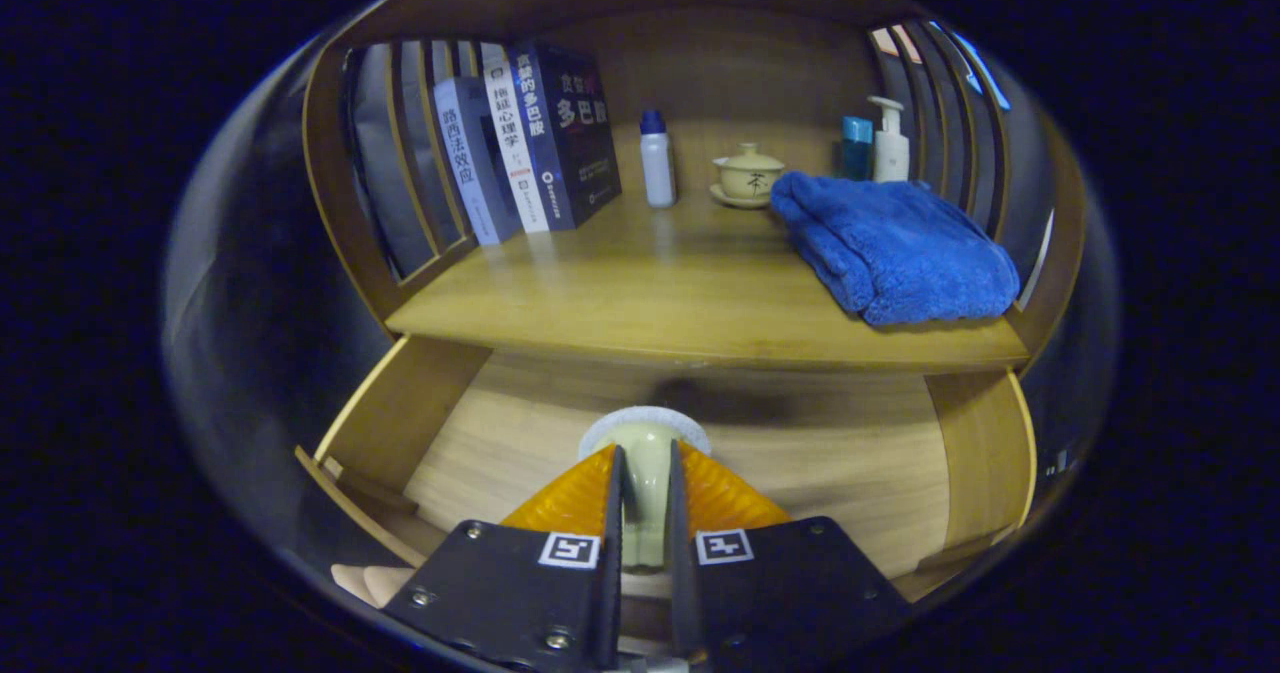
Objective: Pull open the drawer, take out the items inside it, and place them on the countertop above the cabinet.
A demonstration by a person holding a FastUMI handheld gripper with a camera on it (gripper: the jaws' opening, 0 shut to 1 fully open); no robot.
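The wooden drawer (400,423) stands pulled open below the countertop (680,303). My gripper (645,458) hangs over the drawer's inside, its two orange fingers (575,498) pressed on a pale cream item with a white round top (645,428). The item sticks out just ahead of the fingertips, above the drawer floor. What lies under the fingers in the drawer is hidden.
On the countertop stand several books (530,143) at the left, a white bottle with a blue cap (656,158), a lidded tea cup on a saucer (748,175), a folded blue towel (895,248) at the right, and a pump bottle (889,143) behind it. Slatted wooden sides (940,123) flank the shelf.
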